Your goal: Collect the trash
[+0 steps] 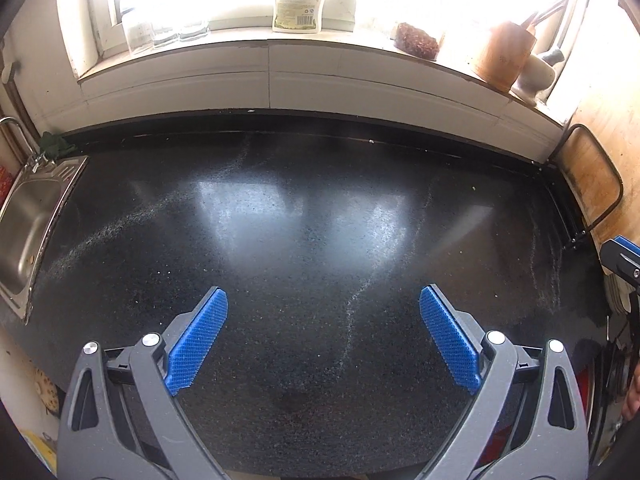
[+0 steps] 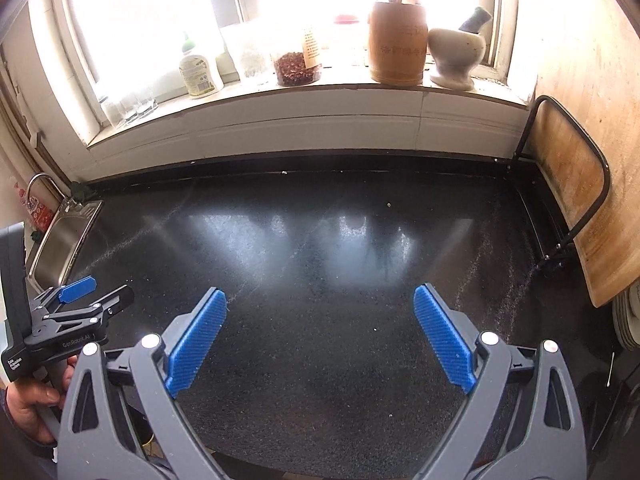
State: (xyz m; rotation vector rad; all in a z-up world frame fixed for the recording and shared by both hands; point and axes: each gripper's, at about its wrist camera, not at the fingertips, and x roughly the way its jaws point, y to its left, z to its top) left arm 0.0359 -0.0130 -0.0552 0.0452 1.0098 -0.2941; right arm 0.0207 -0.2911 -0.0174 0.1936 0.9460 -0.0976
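Observation:
My left gripper stands open over the near part of a black speckled countertop, nothing between its blue pads. My right gripper is open too, above the same countertop, and holds nothing. In the right wrist view the left gripper shows at the lower left, held by a hand. A tip of the right gripper shows at the right edge of the left wrist view. Only small pale crumbs and faint dusty streaks lie on the counter; no larger piece of trash shows.
A steel sink with a tap sits at the left end. A wooden board in a black wire rack leans at the right end. The windowsill holds a soap bottle, glasses, a jar of red flakes, a wooden utensil holder and a mortar.

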